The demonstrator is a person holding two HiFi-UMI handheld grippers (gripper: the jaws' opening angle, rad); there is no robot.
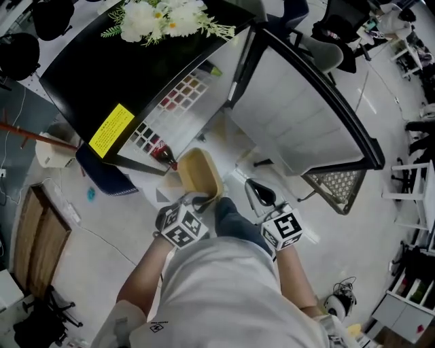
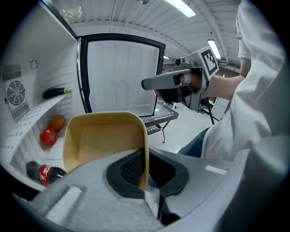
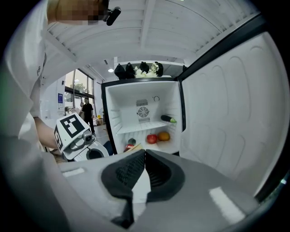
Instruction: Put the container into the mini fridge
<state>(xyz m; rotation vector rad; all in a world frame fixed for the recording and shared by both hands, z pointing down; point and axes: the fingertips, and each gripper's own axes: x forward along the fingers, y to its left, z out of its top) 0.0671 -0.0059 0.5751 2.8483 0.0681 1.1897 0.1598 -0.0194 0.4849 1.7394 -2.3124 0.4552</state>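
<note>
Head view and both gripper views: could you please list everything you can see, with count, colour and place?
mini fridge: one, black outside, white inside, door open
container: one, tan, empty, before the open fridge
bottle: one, dark with red label, lying on fridge floor
red fruit: one, fridge floor
orange fruit: one, beside the red fruit
vegetable: one, dark with green tip, on the shelf
flowers: one bunch, white, on the fridge top
sticker: one, yellow, fridge top
wire rack: one, grey, beyond the door
left hand-held gripper: one, grey, shut on the container's rim
right hand-held gripper: one, grey, shut, empty
</note>
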